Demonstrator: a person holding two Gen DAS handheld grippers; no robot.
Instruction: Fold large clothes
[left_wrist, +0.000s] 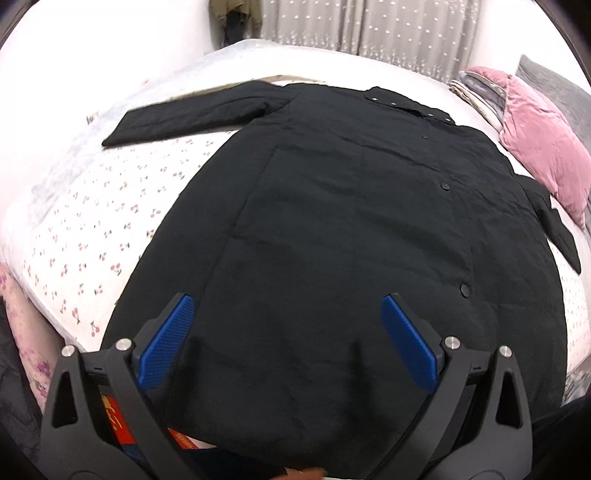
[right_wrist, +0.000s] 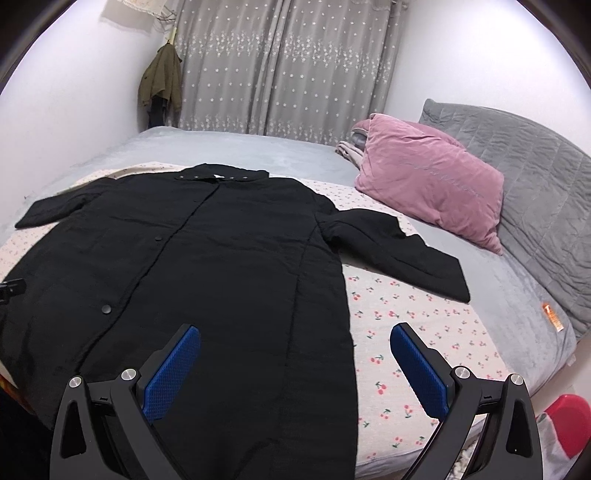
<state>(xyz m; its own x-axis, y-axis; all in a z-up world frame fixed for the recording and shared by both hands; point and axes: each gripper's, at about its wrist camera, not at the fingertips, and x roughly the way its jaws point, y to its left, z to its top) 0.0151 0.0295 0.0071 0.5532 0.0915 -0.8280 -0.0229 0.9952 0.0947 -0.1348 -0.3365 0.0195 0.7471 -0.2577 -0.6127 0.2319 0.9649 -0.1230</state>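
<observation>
Your left claw (left_wrist: 288, 343) and right claw (right_wrist: 295, 369) were both wide and held nothing. The black coat (right_wrist: 207, 266) lay flat on the bed (right_wrist: 424, 332), sleeves out. A thin pinch could slip — the thick cloth might bunch and fold crooked.

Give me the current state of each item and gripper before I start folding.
black coat: spread flat on the bed, front up, buttoned, both sleeves out, unfolded.
left gripper: open, empty, above the coat's hem.
right gripper: open, empty, above the coat's right edge.
pink pillow: resting against the grey headboard.
curtains: drawn closed.
</observation>
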